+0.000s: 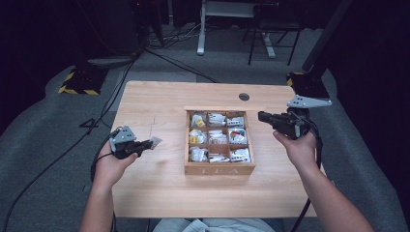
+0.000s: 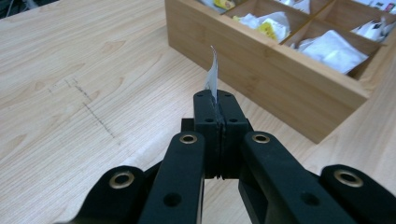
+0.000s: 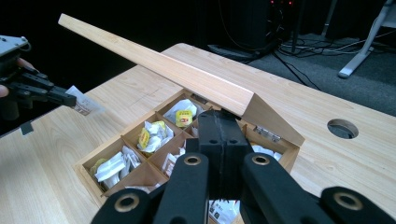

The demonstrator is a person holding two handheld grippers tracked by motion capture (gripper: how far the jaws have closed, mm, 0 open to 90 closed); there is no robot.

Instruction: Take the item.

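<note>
Bare table (image 1: 145, 104) left of the tea box (image 1: 219, 168); its raised lid (image 3: 154, 63) overhangs the back.

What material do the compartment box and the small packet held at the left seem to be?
Light compartment box: probably bamboo or pale wood, matt, with visible grain. Thin silvery-white packet in the left tongs: likely foil or paper; it looks thin and curls slightly.

Probably a lab or studio: dark curtained surroundings, floor cables (image 1: 164, 60), a hazard-striped stand base (image 1: 80, 82), grey carpet (image 1: 43, 130).
</note>
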